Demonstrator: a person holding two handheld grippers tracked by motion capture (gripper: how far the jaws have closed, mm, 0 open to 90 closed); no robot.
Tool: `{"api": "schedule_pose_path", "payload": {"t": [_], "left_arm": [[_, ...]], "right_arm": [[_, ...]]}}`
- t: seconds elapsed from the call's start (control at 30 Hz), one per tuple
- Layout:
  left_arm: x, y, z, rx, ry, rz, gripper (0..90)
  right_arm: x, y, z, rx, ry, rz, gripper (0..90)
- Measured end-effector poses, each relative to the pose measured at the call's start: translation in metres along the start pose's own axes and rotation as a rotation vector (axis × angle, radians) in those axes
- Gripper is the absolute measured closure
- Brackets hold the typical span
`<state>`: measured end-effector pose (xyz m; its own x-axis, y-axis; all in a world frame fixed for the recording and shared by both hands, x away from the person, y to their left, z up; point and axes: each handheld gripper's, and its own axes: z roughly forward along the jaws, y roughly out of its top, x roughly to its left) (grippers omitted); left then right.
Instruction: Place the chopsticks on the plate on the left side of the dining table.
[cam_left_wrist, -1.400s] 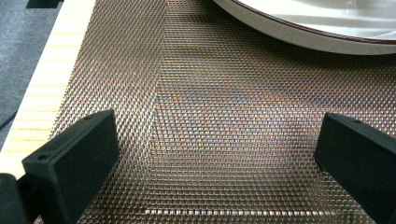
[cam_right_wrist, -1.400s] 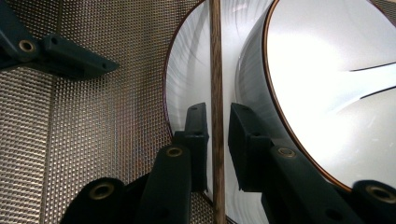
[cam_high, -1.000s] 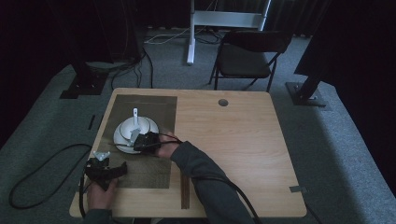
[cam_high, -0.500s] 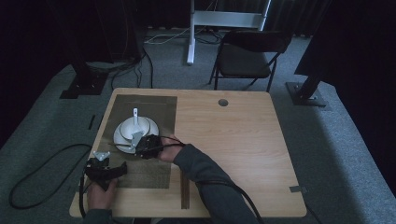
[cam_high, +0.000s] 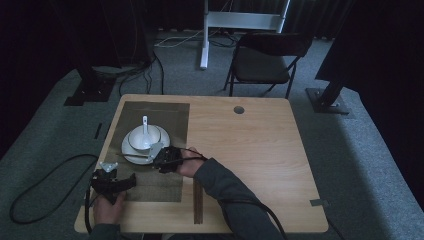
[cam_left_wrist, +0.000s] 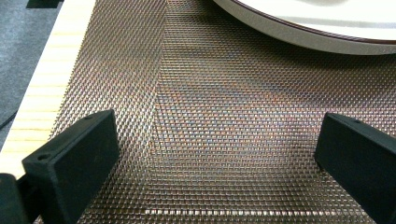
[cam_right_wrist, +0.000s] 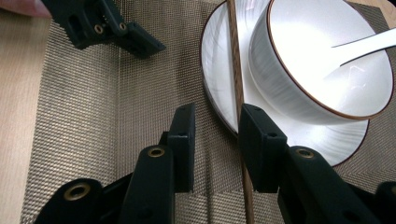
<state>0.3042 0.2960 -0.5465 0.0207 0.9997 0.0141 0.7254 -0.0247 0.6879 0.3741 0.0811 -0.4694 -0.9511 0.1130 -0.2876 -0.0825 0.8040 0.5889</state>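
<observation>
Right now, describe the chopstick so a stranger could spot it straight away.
On the wooden table lies a woven placemat bearing a white plate and bowl. The chopstick lies across the plate's rim beside the bowl: the one thin brown wooden stick.

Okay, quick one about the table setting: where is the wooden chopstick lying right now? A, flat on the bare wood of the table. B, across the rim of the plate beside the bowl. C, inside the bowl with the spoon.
B: the chopstick lies across the plate rim, left of the bowl in the right gripper view.
</observation>
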Motion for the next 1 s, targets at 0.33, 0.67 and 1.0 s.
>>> {"api": "schedule_pose_path", "payload": {"t": [0.33,0.67,1.0], "left_arm": [[0.000,0.000,0.000,-0.001,-0.001,0.000,0.2],[0.000,0.000,0.000,0.001,-0.001,0.001,0.2],[0.000,0.000,0.000,0.001,-0.001,0.000,0.2]], "right_arm": [[0.005,-0.008,-0.009,-0.016,-0.013,0.042,64.8],[0.008,-0.019,-0.022,-0.043,-0.016,0.091,62.1],[0.018,-0.029,-0.039,-0.063,-0.033,0.101,60.4]]}}
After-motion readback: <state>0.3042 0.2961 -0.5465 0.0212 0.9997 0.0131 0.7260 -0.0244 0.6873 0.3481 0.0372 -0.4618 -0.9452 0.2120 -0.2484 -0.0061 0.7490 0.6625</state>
